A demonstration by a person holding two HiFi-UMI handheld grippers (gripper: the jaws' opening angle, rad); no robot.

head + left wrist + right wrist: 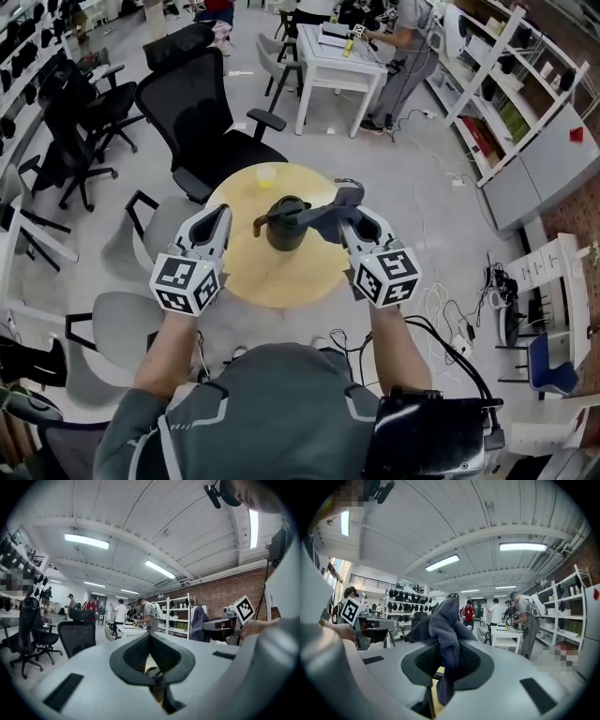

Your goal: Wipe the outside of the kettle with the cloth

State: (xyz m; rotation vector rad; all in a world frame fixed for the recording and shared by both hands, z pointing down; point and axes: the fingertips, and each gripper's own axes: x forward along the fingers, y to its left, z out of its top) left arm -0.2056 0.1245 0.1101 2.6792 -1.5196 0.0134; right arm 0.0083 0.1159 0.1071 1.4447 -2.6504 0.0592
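A dark kettle (284, 225) stands in the middle of a round wooden table (272, 277), its spout pointing left. My right gripper (349, 210) is shut on a dark blue-grey cloth (326, 219), which hangs beside the kettle's right side; touching or apart, I cannot tell. In the right gripper view the cloth (446, 620) bunches above the jaws and trails down between them. My left gripper (222, 216) hovers just left of the kettle with its jaws together and nothing in them. Through its jaws (150, 637) a dark part of the kettle (153, 671) shows.
A small yellow cup (266, 175) sits at the table's far edge. Black office chairs (202, 112) stand behind the table and grey chairs (127, 323) to its left. A person works at a white table (333, 56). Shelves (506, 94) and floor cables (441, 300) lie right.
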